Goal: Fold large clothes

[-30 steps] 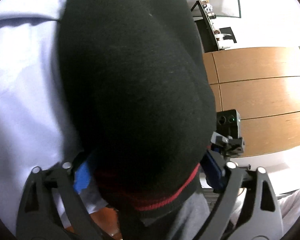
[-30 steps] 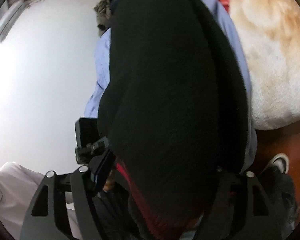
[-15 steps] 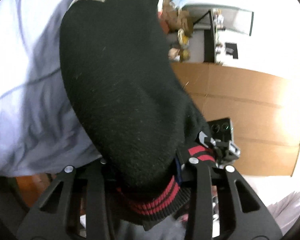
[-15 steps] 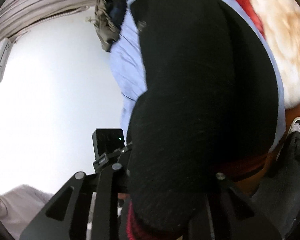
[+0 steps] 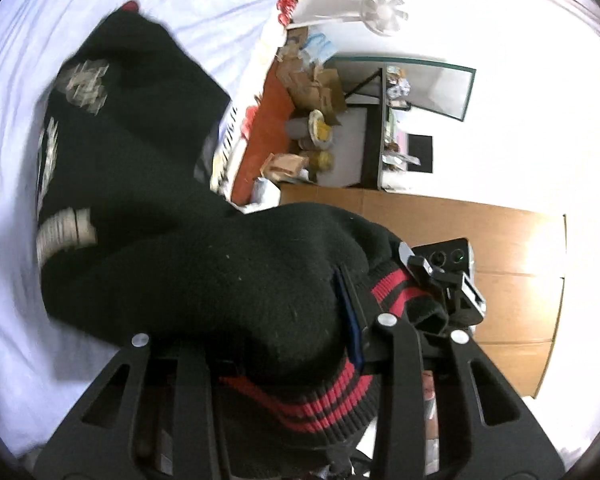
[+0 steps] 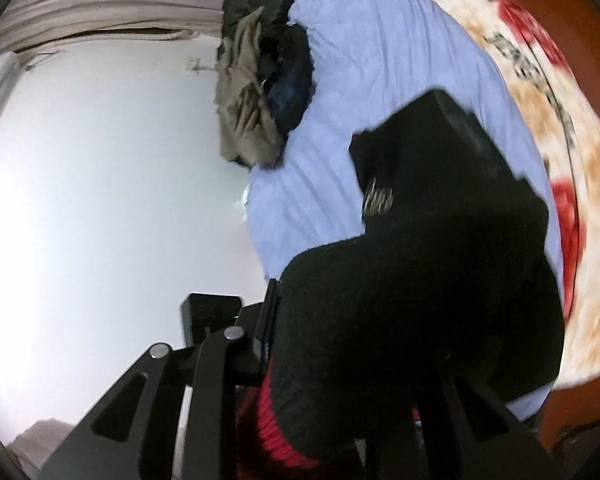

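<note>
A black knitted sweater (image 5: 148, 168) with red stripes at its hem and pale lettering hangs up off the light blue bed sheet (image 5: 16, 320). My left gripper (image 5: 260, 320) is shut on its striped hem, with thick knit bunched between the jaws. The other gripper shows at the right of this view, against the hem. In the right wrist view the same sweater (image 6: 440, 240) drapes from my right gripper (image 6: 360, 360), which is shut on the red-striped hem. Its far part still lies on the sheet (image 6: 372, 40). The fingertips of both grippers are hidden by fabric.
A heap of dark and khaki clothes (image 6: 260, 92) lies at the far end of the bed. A floral blanket (image 6: 572, 160) borders the sheet. Beside the bed are a red-brown floor, cardboard boxes (image 5: 320, 80), a dark shelf (image 5: 380, 128), a wooden cabinet (image 5: 500, 272) and a white wall.
Both grippers closed on the sweater's hem and rose, pulling it up and back. The sweater no longer fills the views, and the bed and room now show.
</note>
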`<state>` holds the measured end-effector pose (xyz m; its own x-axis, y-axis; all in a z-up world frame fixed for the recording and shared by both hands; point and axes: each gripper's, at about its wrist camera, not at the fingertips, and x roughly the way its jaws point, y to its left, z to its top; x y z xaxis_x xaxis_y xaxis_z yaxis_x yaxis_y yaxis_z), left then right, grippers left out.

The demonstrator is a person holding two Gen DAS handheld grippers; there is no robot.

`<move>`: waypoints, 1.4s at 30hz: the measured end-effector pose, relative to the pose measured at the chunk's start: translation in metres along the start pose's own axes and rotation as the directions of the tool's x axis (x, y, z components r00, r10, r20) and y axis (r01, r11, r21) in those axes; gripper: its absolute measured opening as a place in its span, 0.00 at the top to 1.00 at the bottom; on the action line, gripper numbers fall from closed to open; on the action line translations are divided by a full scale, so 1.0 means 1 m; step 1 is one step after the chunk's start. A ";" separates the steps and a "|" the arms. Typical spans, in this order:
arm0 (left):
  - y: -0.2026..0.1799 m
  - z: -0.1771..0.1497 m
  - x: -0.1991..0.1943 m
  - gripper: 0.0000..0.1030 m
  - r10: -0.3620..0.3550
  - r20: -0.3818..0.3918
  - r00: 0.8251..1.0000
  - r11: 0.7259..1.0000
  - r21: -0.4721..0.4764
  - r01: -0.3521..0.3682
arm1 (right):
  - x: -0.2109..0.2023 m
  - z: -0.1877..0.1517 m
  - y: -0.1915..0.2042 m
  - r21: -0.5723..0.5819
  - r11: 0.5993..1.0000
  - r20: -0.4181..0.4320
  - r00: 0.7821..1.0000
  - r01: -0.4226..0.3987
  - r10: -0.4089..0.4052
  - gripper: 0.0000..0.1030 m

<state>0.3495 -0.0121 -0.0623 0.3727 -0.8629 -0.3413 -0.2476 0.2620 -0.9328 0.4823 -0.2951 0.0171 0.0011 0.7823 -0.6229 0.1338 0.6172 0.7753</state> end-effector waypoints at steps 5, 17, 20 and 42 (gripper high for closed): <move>0.012 0.073 0.031 0.67 0.097 -0.055 0.994 0.995 0.040 -0.095 | 0.044 0.072 -0.030 0.003 0.999 -0.043 0.998 0.042 -0.042 0.71; 0.016 -0.004 0.033 0.68 0.097 -0.113 0.989 0.995 0.050 -0.092 | -0.085 -0.094 -0.194 0.132 0.971 -0.002 0.980 -0.199 0.201 0.19; 0.018 -0.016 0.031 0.68 0.123 -0.096 0.988 0.992 0.023 -0.121 | -0.093 -0.159 -0.262 0.279 0.924 0.135 0.963 -0.263 0.233 0.19; 0.023 -0.030 0.019 0.68 0.218 -0.157 0.963 0.976 0.030 -0.216 | 0.059 -0.200 -0.315 0.237 0.881 0.186 0.909 -0.410 0.373 0.71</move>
<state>0.3236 -0.0354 -0.0871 0.1642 -0.8421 -0.5137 -0.2957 0.4548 -0.8400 0.2424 -0.4267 -0.2430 0.2349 0.9258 -0.2960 0.3520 0.2028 0.9138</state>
